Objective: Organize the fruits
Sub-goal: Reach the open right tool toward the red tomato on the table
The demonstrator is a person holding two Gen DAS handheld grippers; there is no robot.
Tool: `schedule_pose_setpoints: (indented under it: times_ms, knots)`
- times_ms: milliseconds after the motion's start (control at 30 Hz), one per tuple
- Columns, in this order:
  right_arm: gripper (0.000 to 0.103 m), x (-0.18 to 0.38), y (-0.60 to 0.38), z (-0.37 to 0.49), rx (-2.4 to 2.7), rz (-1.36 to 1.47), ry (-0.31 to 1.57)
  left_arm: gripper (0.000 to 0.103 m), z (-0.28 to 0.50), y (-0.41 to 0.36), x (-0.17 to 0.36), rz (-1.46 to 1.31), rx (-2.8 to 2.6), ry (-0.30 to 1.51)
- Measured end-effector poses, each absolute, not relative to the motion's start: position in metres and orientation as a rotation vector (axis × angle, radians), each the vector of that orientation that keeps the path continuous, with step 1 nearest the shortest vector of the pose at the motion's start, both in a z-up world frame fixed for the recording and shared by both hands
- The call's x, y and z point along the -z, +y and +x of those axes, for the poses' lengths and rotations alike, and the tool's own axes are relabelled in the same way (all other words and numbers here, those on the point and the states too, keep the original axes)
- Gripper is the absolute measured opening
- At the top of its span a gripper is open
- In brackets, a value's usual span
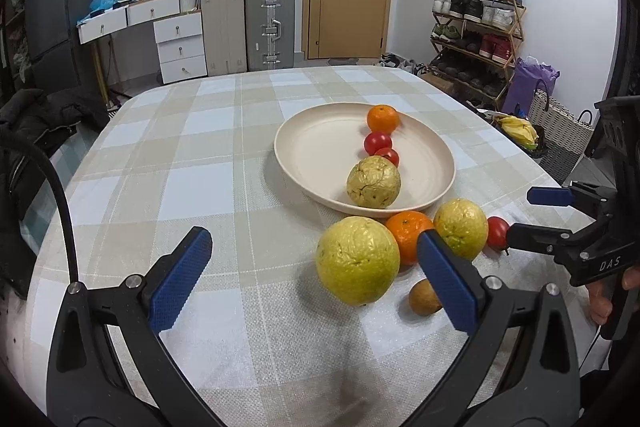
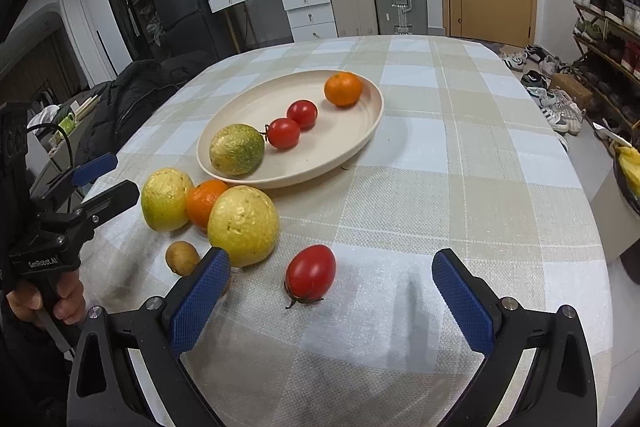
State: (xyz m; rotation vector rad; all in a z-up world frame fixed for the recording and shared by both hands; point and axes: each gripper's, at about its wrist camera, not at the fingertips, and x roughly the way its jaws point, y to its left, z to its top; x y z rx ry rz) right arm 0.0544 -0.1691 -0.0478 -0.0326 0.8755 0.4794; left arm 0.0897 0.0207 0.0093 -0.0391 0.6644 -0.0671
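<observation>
A cream plate holds an orange, two tomatoes and a yellow-green round fruit. On the cloth in front of it lie a big yellow fruit, an orange, a second yellow fruit, a small brown fruit and a loose tomato. My left gripper is open, the big yellow fruit just beyond its fingertips. My right gripper is open, the loose tomato between its fingertips, untouched.
A checked cloth covers the table. A dark jacket lies on a chair off the left edge. A basket with bananas stands off the right edge. Suitcases, drawers, a door and a shoe rack line the far wall.
</observation>
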Motion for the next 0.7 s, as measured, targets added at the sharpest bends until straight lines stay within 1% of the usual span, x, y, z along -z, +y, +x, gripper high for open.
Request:
schedule_pose_setpoints:
  times_ms: [500,700]
  knots:
    - [0.103,0.072,-0.159,0.059,-0.393,-0.160,0.953,0.102,0.097,0.014,0.004,-0.005,0.075,0.703]
    - [0.103,0.077,-0.155,0.060,-0.367,-0.199,0.957,0.102,0.100,0.014,0.006,-0.008,0.076,0.714]
